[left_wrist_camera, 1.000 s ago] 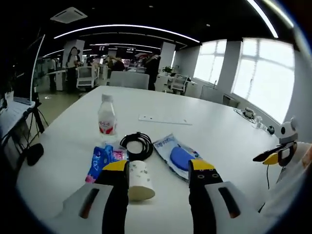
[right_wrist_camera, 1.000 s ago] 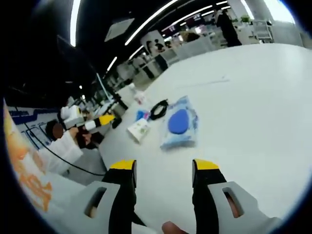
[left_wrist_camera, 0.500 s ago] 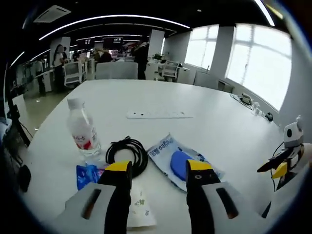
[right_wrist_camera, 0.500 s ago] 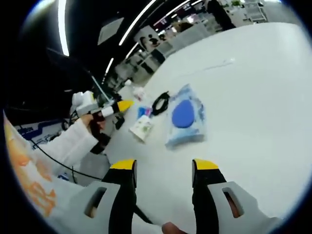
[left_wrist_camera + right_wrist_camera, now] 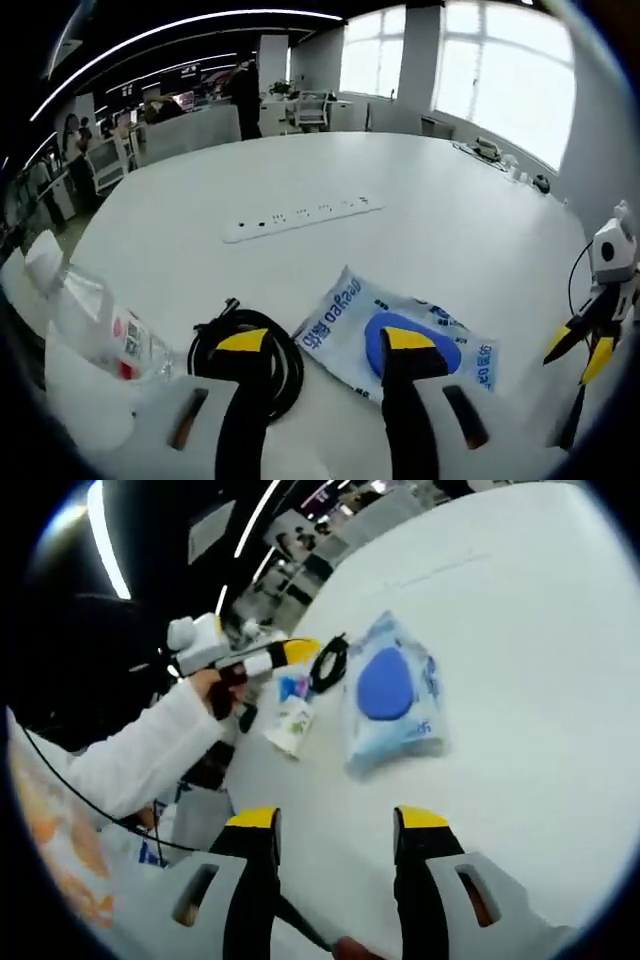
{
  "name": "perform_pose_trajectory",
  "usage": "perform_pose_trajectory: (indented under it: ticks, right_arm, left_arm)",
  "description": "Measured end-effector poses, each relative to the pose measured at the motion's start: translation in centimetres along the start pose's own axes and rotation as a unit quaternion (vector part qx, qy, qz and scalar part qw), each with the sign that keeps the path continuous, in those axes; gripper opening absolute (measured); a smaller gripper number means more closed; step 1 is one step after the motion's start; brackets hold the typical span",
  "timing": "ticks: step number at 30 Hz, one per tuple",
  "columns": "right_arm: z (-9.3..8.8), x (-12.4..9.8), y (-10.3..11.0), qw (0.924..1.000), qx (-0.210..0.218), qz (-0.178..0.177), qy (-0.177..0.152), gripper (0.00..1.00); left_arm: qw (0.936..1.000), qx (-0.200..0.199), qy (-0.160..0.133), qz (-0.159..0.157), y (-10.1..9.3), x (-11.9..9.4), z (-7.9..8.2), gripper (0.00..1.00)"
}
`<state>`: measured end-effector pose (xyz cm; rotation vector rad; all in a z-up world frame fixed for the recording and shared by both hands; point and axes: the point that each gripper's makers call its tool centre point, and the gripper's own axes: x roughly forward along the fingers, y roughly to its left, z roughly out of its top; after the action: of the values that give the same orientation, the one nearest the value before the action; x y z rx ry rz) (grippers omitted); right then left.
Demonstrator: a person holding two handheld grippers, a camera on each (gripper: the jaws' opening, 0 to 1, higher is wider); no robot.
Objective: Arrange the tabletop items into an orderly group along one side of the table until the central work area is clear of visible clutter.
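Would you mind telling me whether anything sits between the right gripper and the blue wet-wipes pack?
Nothing visible does: bare white table lies between the open right gripper and the wipes pack. The paper cup lies off to the side.

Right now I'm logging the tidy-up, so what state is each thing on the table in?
left hand-held gripper: open, holding nothing
right hand-held gripper: open, holding nothing
wipes pack: lying flat, blue lid shut
black cable: coiled on the table
plastic bottle: upright, capped
paper cup: tipped on its side
power strip: lying flat, nothing plugged in
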<state>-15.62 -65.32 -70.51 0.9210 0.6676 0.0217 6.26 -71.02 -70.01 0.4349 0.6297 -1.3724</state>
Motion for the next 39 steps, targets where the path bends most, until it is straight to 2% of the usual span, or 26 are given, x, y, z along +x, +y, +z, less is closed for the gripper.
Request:
perform_pose_trajectory:
  ticks: [3, 7, 10, 13, 16, 21, 25, 30, 32, 34, 36, 37, 39]
  right_arm:
    - [0.9, 1.3, -0.1, 0.9998, 0.022, 0.002, 0.001, 0.44]
    - [1.2, 2.7, 0.1, 0.9993, 0.034, 0.010, 0.014, 0.44]
    - [0.8, 3.6, -0.5, 0.9989, 0.036, 0.005, 0.029, 0.44]
    - [1.1, 4.2, -0.8, 0.9988, 0.040, -0.001, 0.029, 0.45]
    - [1.6, 4.8, -0.8, 0.9987, 0.043, 0.000, 0.027, 0.46]
    - [1.4, 5.9, -1.6, 0.9972, 0.058, -0.012, 0.044, 0.47]
    - [1.1, 6.4, -1.7, 0.9962, 0.070, -0.016, 0.051, 0.45]
    - [0.2, 7.0, -2.3, 0.9949, 0.080, -0.028, 0.055, 0.35]
    - [0.3, 7.3, -2.6, 0.9942, 0.093, -0.034, 0.043, 0.29]
    - [1.2, 7.4, -2.7, 0.9936, 0.105, -0.039, 0.018, 0.27]
    - [1.5, 7.3, -2.9, 0.9942, 0.098, -0.042, 0.012, 0.18]
    - [1.5, 7.1, -3.8, 0.9947, 0.079, -0.065, 0.014, 0.13]
    - [1.6, 6.9, -4.4, 0.9935, 0.085, -0.076, 0.011, 0.07]
  left_arm:
    - [0.9993, 0.034, 0.018, 0.000, 0.4, 1.5, -0.4, 0.43]
    - [0.9991, 0.037, 0.020, -0.006, 1.1, 3.4, -0.1, 0.43]
    - [0.9985, 0.041, 0.035, -0.007, 1.6, 4.5, -0.5, 0.40]
    - [0.9981, 0.040, 0.046, -0.008, 2.0, 5.3, -0.8, 0.40]
    - [0.9980, 0.038, 0.043, -0.025, 1.5, 5.8, -0.7, 0.37]
    - [0.9931, 0.083, 0.073, -0.041, 0.8, 6.9, -1.6, 0.36]
    - [0.9946, 0.058, 0.075, -0.042, 0.8, 7.4, -1.6, 0.31]
    - [0.9943, 0.046, 0.087, -0.042, 0.3, 7.5, -2.2, 0.23]
    - [0.9939, 0.043, 0.094, -0.039, 0.3, 7.4, -2.3, 0.19]
    - [0.9933, 0.033, 0.104, -0.038, 0.3, 7.2, -2.6, 0.11]
    - [0.9930, 0.021, 0.110, -0.038, 0.1, 6.9, -2.8, 0.04]
    - [0.9932, 0.016, 0.110, -0.035, 0.1, 6.6, -2.8, 0.03]
    - [0.9924, 0.017, 0.118, -0.031, 0.1, 6.2, -2.9, 0.01]
